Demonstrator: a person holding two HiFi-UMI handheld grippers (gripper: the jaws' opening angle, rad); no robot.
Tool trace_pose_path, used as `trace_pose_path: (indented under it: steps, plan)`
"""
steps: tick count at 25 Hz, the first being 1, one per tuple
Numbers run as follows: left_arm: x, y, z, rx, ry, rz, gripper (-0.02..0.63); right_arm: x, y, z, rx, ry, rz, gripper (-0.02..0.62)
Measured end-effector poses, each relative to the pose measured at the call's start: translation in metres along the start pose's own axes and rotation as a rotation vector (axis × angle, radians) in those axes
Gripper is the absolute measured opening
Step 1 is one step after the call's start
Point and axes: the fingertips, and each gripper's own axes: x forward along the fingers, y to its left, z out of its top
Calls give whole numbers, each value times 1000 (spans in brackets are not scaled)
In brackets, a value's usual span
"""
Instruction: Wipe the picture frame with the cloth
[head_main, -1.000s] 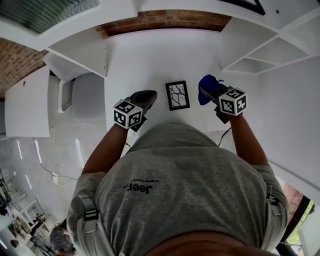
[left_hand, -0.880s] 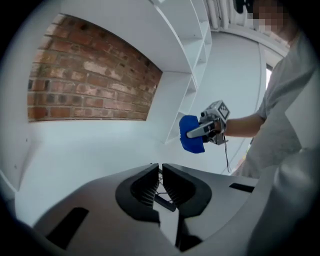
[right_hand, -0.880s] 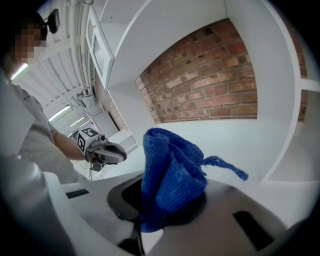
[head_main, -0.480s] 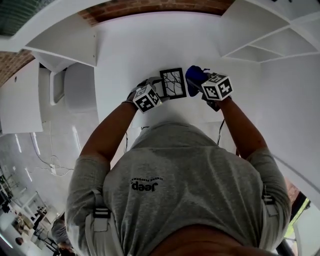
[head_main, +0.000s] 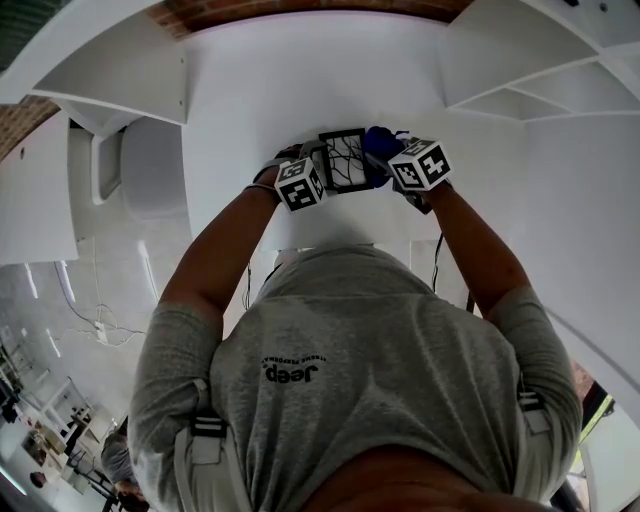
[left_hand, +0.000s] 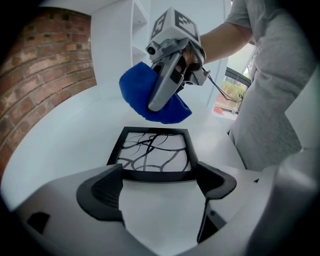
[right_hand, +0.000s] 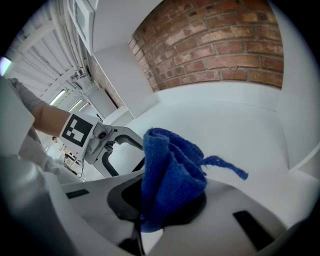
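A black picture frame (head_main: 343, 160) with a branch-pattern print lies flat on the white table (head_main: 300, 90). My left gripper (left_hand: 157, 182) is low at the frame's near edge (left_hand: 155, 175). Its jaws are opening and stand wide, one on each side of that edge's corners, and I see no pad pressing. My right gripper (head_main: 388, 162) is shut on a bunched blue cloth (right_hand: 170, 175). That cloth (left_hand: 142, 95) hangs just above the frame's far edge in the left gripper view. In the head view the cloth (head_main: 380, 143) covers the frame's right side.
White shelves (head_main: 520, 90) stand at the right of the table and a white chair (head_main: 150, 170) at its left. A brick wall (right_hand: 225, 45) runs behind the table. A cable (head_main: 437, 262) hangs off the near table edge under my right arm.
Both grippers have come down and inward to the frame. The left one swung from the frame's left to its edge, and the cloth now overlaps the frame's right side.
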Motion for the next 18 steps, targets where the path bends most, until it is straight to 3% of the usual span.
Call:
trace_pose_path:
  steps: [8,18]
  plan:
    - [3,1,-2,-37,-1,-20,454,12,-9,9,-5,19,-10,54]
    - [3,1,-1,-41,9,-18,454,41,-39,24,25,123,-102,55]
